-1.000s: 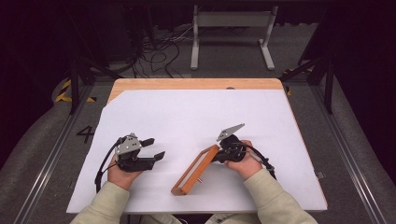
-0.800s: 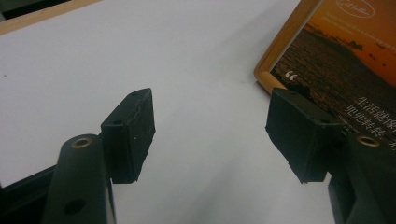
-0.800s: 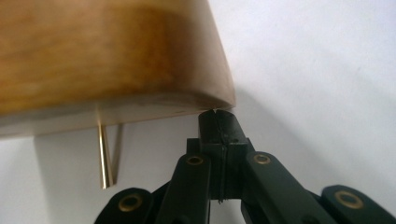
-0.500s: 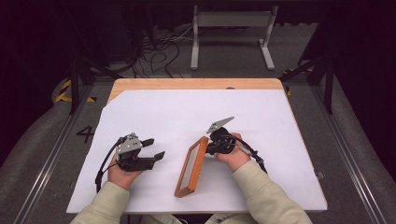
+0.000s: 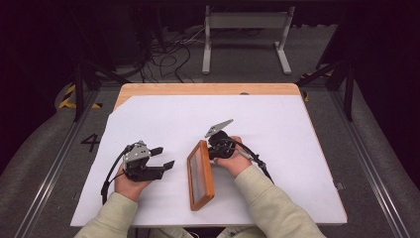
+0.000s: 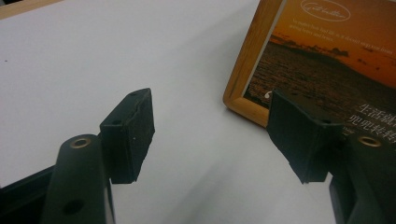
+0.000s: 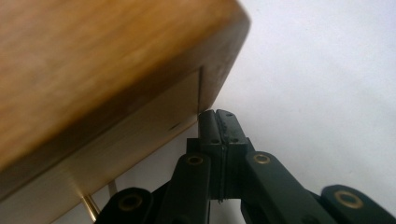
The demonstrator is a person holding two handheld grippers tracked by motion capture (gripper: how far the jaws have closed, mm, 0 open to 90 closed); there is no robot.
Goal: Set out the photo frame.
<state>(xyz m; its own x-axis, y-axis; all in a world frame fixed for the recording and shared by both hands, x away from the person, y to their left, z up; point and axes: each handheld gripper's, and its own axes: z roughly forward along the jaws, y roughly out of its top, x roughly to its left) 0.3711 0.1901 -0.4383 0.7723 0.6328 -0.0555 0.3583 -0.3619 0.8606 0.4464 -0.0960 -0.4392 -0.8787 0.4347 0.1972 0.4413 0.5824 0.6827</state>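
High view: picture frame (image 5: 200, 174) now more upright

You had the high view above your side of the table (image 5: 148, 106), facing forward and down. Your left gripper view sat low, looking along its jaws at the picture frame (image 6: 247, 70); your right gripper view pressed closer against that frame (image 7: 93, 60).
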